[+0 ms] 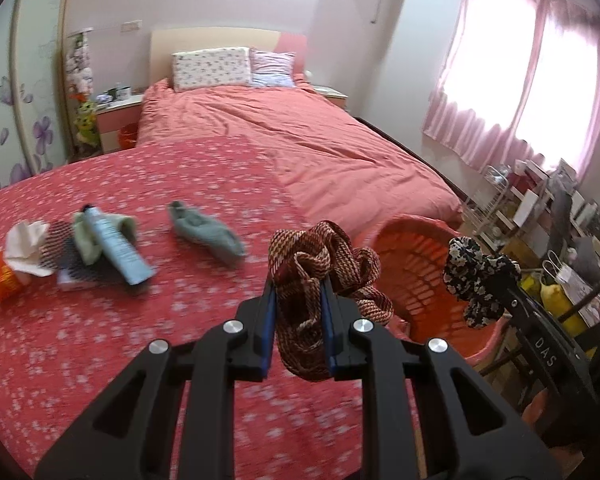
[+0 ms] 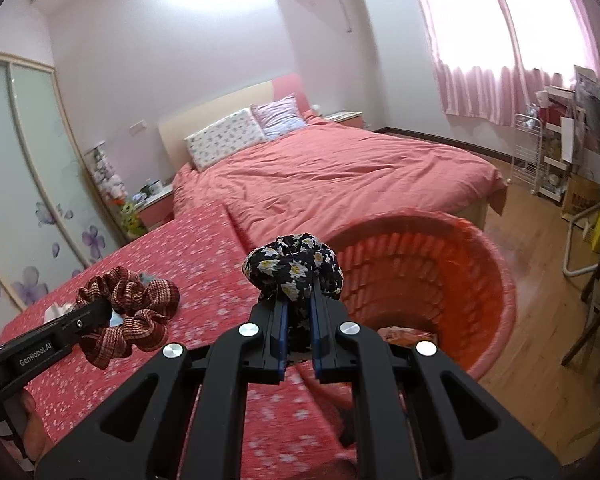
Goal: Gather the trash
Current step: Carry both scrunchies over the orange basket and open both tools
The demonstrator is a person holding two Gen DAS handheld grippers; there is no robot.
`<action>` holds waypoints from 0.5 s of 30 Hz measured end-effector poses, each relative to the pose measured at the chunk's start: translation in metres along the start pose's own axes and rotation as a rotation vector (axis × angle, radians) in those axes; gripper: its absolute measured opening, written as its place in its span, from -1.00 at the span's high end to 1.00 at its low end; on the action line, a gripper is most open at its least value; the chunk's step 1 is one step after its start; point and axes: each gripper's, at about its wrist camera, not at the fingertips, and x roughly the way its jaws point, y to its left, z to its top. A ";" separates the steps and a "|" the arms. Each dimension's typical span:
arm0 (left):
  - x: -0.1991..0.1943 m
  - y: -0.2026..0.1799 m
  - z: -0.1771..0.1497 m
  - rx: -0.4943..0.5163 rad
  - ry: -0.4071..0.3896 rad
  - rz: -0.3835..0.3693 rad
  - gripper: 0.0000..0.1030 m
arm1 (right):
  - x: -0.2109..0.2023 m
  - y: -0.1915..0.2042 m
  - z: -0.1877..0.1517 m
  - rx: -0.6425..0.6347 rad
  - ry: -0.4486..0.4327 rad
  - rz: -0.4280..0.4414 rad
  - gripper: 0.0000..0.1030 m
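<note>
Pink walls and pink curtains [image 1: 520, 80] fill this bedroom, and a big bed [image 1: 300, 136] with a red cover lies at the far side. Two pillows [image 1: 232, 66] sit at its far end. Nearer, a worktop [image 1: 120, 320] with a red flowery cloth carries the small things.

On the left of that cloth is a little heap: a blue tube [image 1: 118, 248], a green cloth [image 1: 85, 240] under it, some black net [image 1: 62, 248], a white tissue [image 1: 26, 246] and an orange cup [image 1: 0, 280] lying on its side. A grey-green sock [image 1: 206, 232] lies just to the right of the heap, apart from it.

At the right edge of the worktop, down low, stands an orange basket [image 2: 488, 280] with holes in its wall. Something light lies at its bottom, too blurry to name.

The left tongs [image 1: 298, 292] are squeezed on a red checked scrunchie [image 1: 324, 272]. It is up off the cloth, near the right edge of the worktop and just left of the basket.

The right tongs [image 2: 299, 300] are squeezed on a black scrunchie with white flowers [image 2: 294, 264]. It hangs at the near left rim of the basket, about over the edge.

Far right, by the window, a white wire rack [image 2: 540, 160] and piled boxes stand on the wooden floor [image 2: 520, 380]
</note>
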 end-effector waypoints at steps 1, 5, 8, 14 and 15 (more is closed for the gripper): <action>0.004 -0.006 0.001 0.008 0.004 -0.010 0.61 | 0.000 -0.004 0.001 0.006 -0.001 -0.005 0.82; 0.019 -0.032 0.003 0.038 0.016 -0.050 0.61 | 0.002 -0.023 0.006 0.038 -0.009 -0.029 0.82; 0.030 -0.049 0.005 0.064 0.023 -0.078 0.61 | 0.003 -0.033 0.008 0.060 -0.016 -0.041 0.82; 0.053 -0.076 0.006 0.100 0.049 -0.119 0.61 | 0.007 -0.053 0.012 0.113 -0.023 -0.048 0.82; 0.058 -0.080 0.006 0.104 0.053 -0.126 0.61 | 0.008 -0.055 0.012 0.120 -0.024 -0.047 0.82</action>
